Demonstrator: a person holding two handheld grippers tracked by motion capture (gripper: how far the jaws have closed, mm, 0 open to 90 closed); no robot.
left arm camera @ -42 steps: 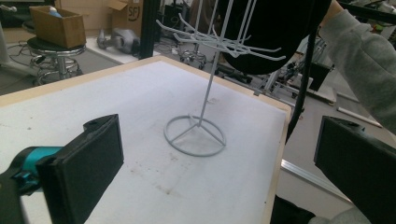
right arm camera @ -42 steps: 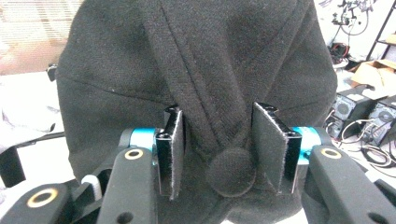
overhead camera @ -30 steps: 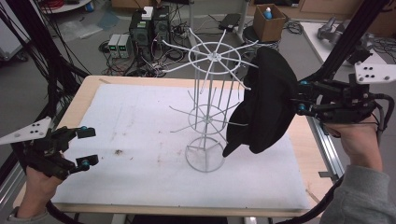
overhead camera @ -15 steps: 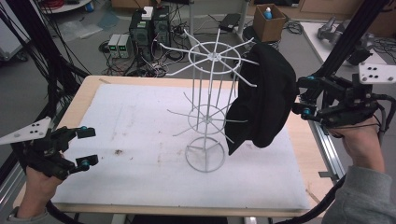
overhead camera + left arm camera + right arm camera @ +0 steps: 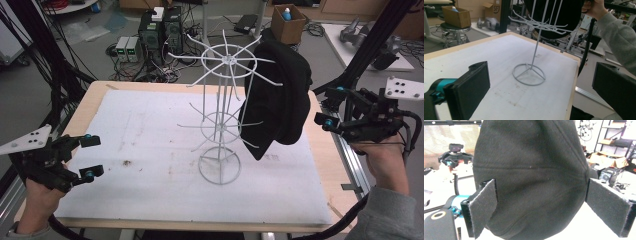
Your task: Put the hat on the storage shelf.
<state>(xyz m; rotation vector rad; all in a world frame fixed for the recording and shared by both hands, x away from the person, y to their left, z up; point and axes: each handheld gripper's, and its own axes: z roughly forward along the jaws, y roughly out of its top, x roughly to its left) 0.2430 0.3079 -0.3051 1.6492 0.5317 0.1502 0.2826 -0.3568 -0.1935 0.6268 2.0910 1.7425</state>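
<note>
My right gripper [image 5: 325,107] has let go and backed off, jaws spread; the black cap [image 5: 277,97] now hangs on the wire rack [image 5: 220,125] toward the table's right edge. Left gripper [image 5: 90,157] idles, spread, near corner.

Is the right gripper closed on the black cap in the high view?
No, the right gripper is open and stands apart from the black cap, which hangs on the white wire rack.

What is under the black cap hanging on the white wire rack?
Under the black cap lies bare white mat, beside the white wire rack's ring base. The cap covers the prong that carries it, so that cannot be seen.
</note>
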